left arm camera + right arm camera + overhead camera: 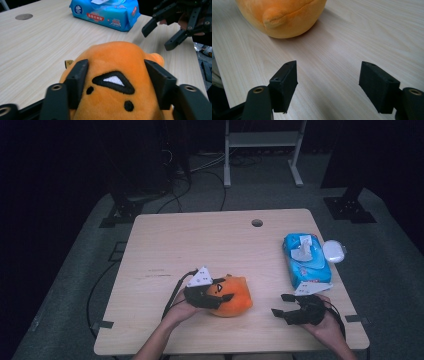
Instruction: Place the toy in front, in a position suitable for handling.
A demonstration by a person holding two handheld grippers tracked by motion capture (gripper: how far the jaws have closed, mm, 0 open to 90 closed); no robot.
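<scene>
An orange plush toy (234, 296) (115, 57) with a black and white stitched eye lies on the wooden table (200, 245) near its front edge. My left gripper (223, 291) (116, 68) reaches over it from the left, its jaws standing on either side of the toy's top; the plush between them looks smooth, not pinched. My right gripper (281, 305) (328, 72) hovers low over bare table to the toy's right, open, with nothing between its fingers. In the right gripper view the toy (279, 17) lies just beyond the jaws. The right gripper (160, 32) also shows in the left gripper view.
A blue pack of wet wipes (306, 260) (105, 12) lies at the right side of the table, with a small white round case (334, 251) beside it at the edge. A cable hole (257, 223) (23, 16) sits near the far edge.
</scene>
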